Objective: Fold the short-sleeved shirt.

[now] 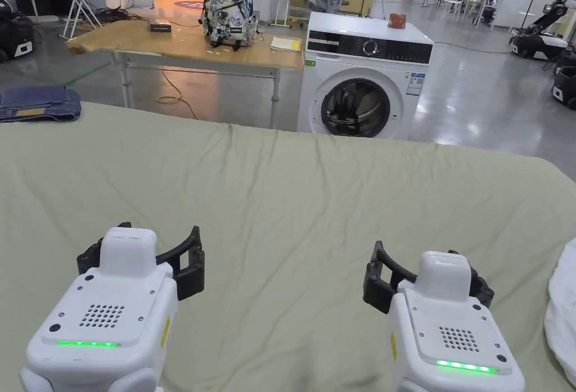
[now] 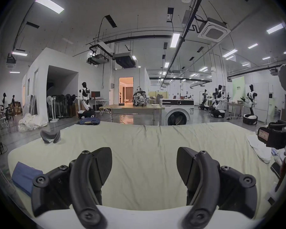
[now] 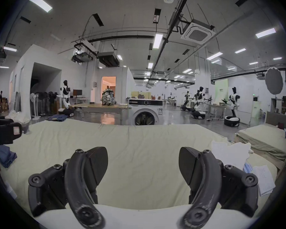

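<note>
Both tongs hover over the bare green bed (image 1: 292,196), jaws apart and holding nothing: left tongs (image 2: 144,164), right tongs (image 3: 143,164). The likeliest shirt is the white cloth (image 3: 229,151) lying crumpled at the bed's right edge, beside the right tongs and some papers (image 3: 264,179). A careless reach there could pinch paper with fabric, or grab bunched layers, so the shirt would never spread flat.

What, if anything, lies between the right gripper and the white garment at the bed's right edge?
Nothing visible does. The right gripper, jaws open, is over the bare green sheet. The white garment lies just to its right, with only sheet between them.
</note>
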The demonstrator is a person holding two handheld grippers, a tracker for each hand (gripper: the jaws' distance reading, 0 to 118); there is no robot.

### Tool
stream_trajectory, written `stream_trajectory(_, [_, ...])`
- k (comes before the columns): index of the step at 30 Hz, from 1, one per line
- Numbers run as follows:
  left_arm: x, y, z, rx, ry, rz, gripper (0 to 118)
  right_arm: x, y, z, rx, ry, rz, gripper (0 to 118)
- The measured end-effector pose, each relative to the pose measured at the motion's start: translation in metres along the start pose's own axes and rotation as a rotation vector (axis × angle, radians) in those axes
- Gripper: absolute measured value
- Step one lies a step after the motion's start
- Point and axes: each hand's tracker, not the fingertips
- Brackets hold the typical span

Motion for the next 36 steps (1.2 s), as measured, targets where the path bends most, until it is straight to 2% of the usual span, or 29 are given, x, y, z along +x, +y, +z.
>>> stream_trajectory(2, [0.002,0.0,0.001,0.008,-0.017,-0.012,82,-0.004,0.001,-0.001,-0.002,-0.044,0.025,91])
stream_trajectory(5, [0.005,0.0,0.002,0.02,-0.029,-0.033,82,-0.002,0.001,0.0,0.011,-0.014,0.016,91])
stream_trajectory(9, [0.01,0.002,0.002,0.023,-0.007,-0.053,82,0.0,0.003,-0.005,-0.044,0.026,-0.035,91])
stream_trajectory(14, [0.009,0.001,-0.001,0.018,0.035,-0.062,82,0.0,0.002,-0.014,-0.116,-0.024,-0.072,91])
stream_trajectory(16, [0.003,0.002,-0.002,0.01,0.004,-0.017,84,0.001,0.004,-0.016,-0.142,-0.035,-0.105,91])
stream_trajectory(18, [-0.002,0.003,-0.001,0.012,-0.021,0.014,86,-0.001,0.006,-0.018,-0.169,-0.09,-0.124,91])
stream_trajectory(21, [-0.004,0.004,-0.003,-0.001,-0.017,0.027,86,-0.004,0.011,-0.018,-0.181,-0.12,-0.119,91])
stream_trajectory(28, [-0.009,0.002,-0.008,-0.01,-0.005,0.032,86,-0.007,0.014,-0.015,-0.159,-0.087,-0.107,91])
stream_trajectory(36, [-0.006,0.0,-0.006,-0.018,-0.049,-0.016,86,-0.003,0.018,-0.013,-0.161,-0.029,-0.136,91])
